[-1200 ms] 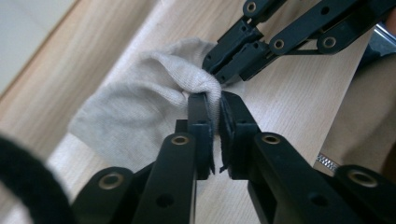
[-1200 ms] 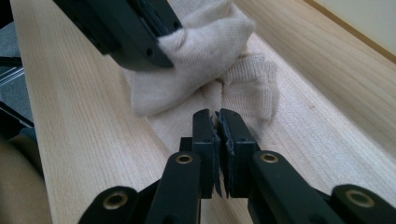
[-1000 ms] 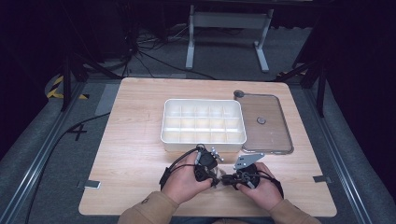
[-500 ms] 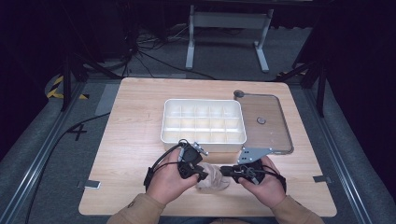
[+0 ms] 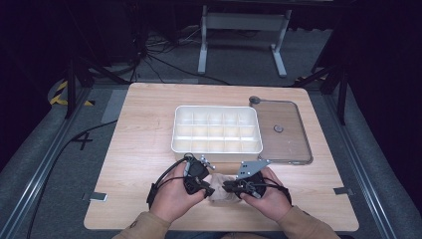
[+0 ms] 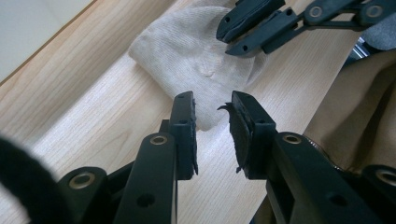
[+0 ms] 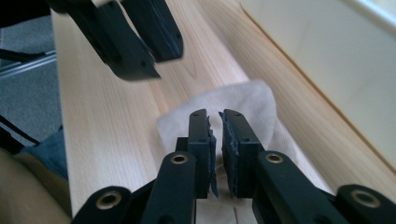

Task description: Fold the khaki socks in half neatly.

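Left tool (image 6: 212,109) has its jaws apart with a clear gap, hovering over the near edge of a beige knit cloth (image 6: 196,56) with nothing pinched between the pads. They had just been closing a little. Right tool (image 7: 215,122) shows jaws nearly together with only a thin slit, poised over the same cloth (image 7: 252,100); jaws just opened slightly; can't tell if any fabric is caught. Cloth (image 5: 222,191) lies crumpled flat on the wooden desk (image 5: 139,134) near the front edge, between the two hands. In the high view, left tool (image 5: 201,181) and right tool (image 5: 234,185) face each other across it. White compartment tray (image 5: 217,130) sits just behind, its clear lid (image 5: 281,130) beside it on the right.
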{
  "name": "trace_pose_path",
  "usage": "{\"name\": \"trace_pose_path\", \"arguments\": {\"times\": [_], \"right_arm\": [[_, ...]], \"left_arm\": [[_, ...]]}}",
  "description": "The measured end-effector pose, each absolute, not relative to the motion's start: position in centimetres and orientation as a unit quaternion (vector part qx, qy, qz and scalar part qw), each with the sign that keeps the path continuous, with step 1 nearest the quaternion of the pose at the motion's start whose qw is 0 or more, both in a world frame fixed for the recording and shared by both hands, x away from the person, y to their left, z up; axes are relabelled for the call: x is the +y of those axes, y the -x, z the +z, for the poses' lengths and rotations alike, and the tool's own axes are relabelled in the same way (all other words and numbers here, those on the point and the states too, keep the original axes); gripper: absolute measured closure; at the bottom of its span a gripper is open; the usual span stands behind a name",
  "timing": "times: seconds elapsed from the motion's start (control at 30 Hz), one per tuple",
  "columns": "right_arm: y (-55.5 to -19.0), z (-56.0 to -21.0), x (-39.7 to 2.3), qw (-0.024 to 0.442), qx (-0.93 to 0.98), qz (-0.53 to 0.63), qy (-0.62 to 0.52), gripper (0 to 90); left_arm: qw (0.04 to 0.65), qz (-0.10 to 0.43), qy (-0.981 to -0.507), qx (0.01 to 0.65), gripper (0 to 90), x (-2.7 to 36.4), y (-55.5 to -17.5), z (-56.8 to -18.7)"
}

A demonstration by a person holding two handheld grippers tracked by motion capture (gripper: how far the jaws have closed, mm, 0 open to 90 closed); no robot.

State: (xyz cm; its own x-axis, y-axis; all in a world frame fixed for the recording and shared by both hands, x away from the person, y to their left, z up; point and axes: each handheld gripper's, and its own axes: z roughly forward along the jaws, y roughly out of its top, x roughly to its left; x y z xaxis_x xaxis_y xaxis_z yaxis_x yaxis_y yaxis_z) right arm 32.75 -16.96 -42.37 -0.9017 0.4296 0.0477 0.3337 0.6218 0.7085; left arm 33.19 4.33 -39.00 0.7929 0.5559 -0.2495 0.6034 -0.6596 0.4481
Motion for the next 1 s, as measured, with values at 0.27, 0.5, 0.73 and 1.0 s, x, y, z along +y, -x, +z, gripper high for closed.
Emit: {"name": "trace_pose_path", "arguments": {"times": [0.27,0.5,0.73,1.0], "right_arm": [[-32.8,-43.0,-18.3,0.059,0.899,0.364,-0.235,82.4],[-32.6,-43.3,-19.3,0.065,0.898,0.358,-0.248,79.1],[-32.8,-43.2,-19.7,0.079,0.893,0.361,-0.258,68.0],[-33.0,-43.9,-19.4,0.048,0.895,0.352,-0.27,85.6]], "left_arm": [[0.254,-0.052,-0.916,0.307,70.5,3.5,-33.3,-39.3],[0.238,-0.069,-0.924,0.292,70.5,2.1,-33.7,-40.6],[0.224,-0.081,-0.925,0.295,70.5,1.7,-33.9,-41.6],[0.222,-0.081,-0.927,0.291,70.4,1.6,-33.8,-41.9]]}}
